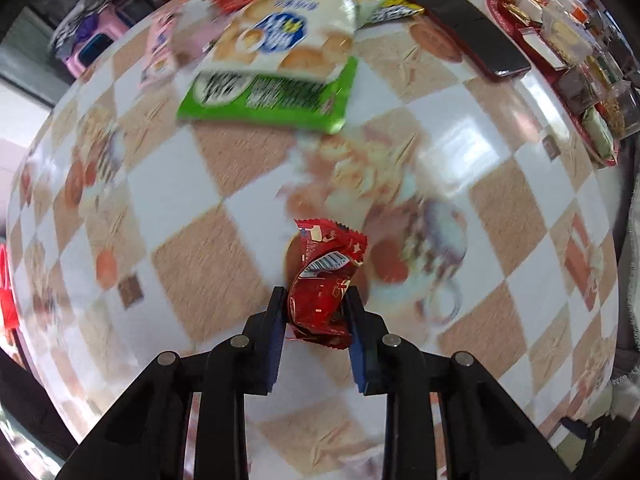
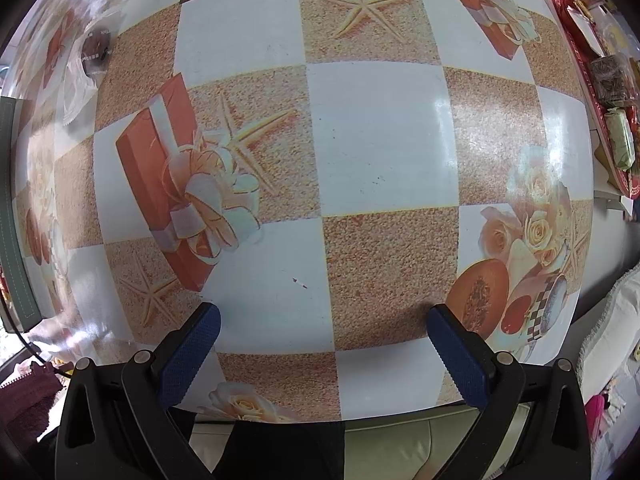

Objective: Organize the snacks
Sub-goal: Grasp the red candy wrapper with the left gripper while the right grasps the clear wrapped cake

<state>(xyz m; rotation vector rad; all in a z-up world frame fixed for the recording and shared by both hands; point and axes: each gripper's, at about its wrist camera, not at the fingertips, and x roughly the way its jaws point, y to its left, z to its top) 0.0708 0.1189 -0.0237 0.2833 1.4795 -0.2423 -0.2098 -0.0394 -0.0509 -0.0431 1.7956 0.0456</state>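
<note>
My left gripper [image 1: 318, 300] is shut on a small red snack packet [image 1: 324, 280], crumpled between the blue pads and held above the checkered tablecloth [image 1: 224, 280]. Farther off lie a green snack bag [image 1: 272, 100] with a white biscuit bag [image 1: 284, 32] on top of it, and more packets behind them. A red tray [image 1: 556, 52] with several wrapped snacks sits at the far right; it also shows in the right wrist view [image 2: 600, 92]. My right gripper [image 2: 324, 316] is open and empty, low over the tablecloth [image 2: 380, 140].
A dark phone [image 1: 460, 24] lies beside the bags, left of the tray. A pink packet [image 1: 160, 52] lies at the far left. A clear wrapper with a dark piece [image 2: 88, 60] lies at the left in the right wrist view. The table's near edge [image 2: 400, 410] is below my right gripper.
</note>
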